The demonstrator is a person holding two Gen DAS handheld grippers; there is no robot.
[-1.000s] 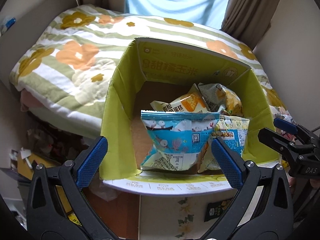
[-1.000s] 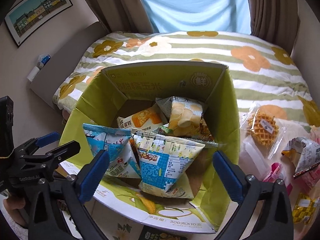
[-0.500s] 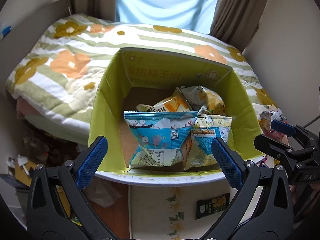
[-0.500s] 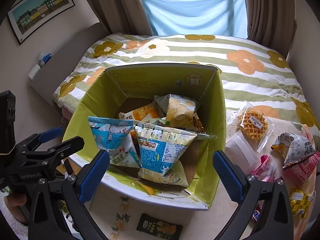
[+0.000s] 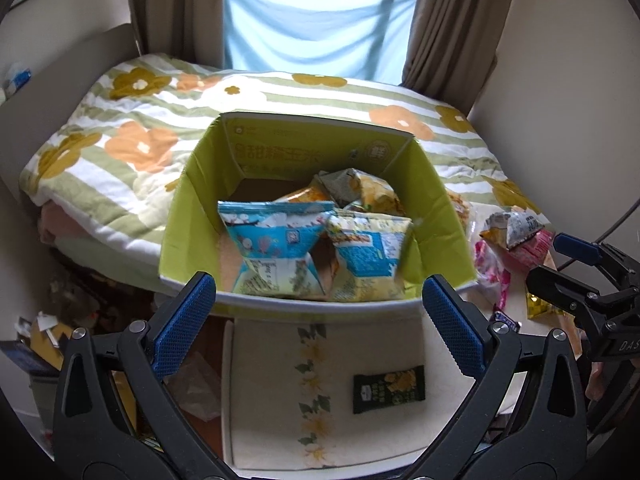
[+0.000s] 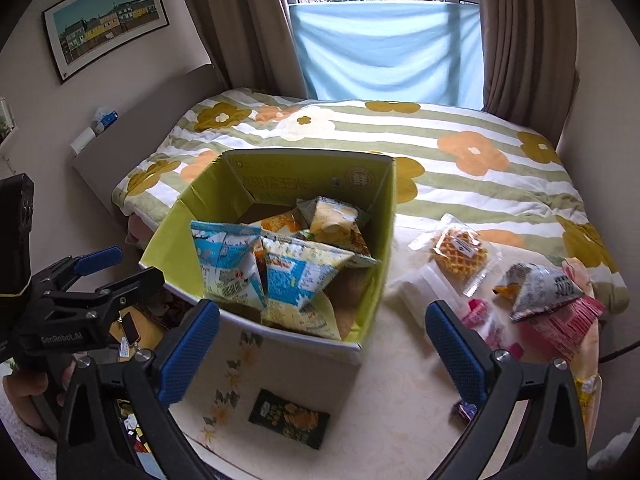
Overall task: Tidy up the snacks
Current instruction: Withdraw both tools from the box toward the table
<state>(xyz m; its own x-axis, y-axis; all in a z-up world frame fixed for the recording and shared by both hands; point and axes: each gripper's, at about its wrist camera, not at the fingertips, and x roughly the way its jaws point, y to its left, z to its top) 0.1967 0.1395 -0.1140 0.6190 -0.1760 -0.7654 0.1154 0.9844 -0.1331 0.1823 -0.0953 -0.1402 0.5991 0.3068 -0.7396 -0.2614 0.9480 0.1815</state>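
Observation:
A green cardboard box (image 5: 188, 216) (image 6: 176, 216) stands on a cream table and holds several snack bags, with a blue bag (image 5: 276, 240) (image 6: 224, 260) and a blue-and-yellow bag (image 5: 368, 256) (image 6: 300, 276) at the front. My left gripper (image 5: 320, 320) is open and empty, just short of the box's near wall. My right gripper (image 6: 322, 340) is open too, empty, over the table in front of the box. A small dark snack packet (image 5: 388, 388) (image 6: 290, 418) lies on the table near me. Loose snacks lie right of the box: a waffle pack (image 6: 458, 250), a grey bag (image 6: 544, 286) and pink packs (image 6: 560, 324).
The cream table (image 6: 400, 380) has a floral runner. Behind it is a bed with a flowered quilt (image 6: 460, 152), then curtains and a window. Clutter lies on the floor (image 5: 80, 304) left of the table. A hand (image 6: 24, 392) holds the left gripper's handle.
Both grippers have pulled back and up from the box, which now looks smaller and farther. The table top, the dark packet and the loose snacks on the right have come into view.

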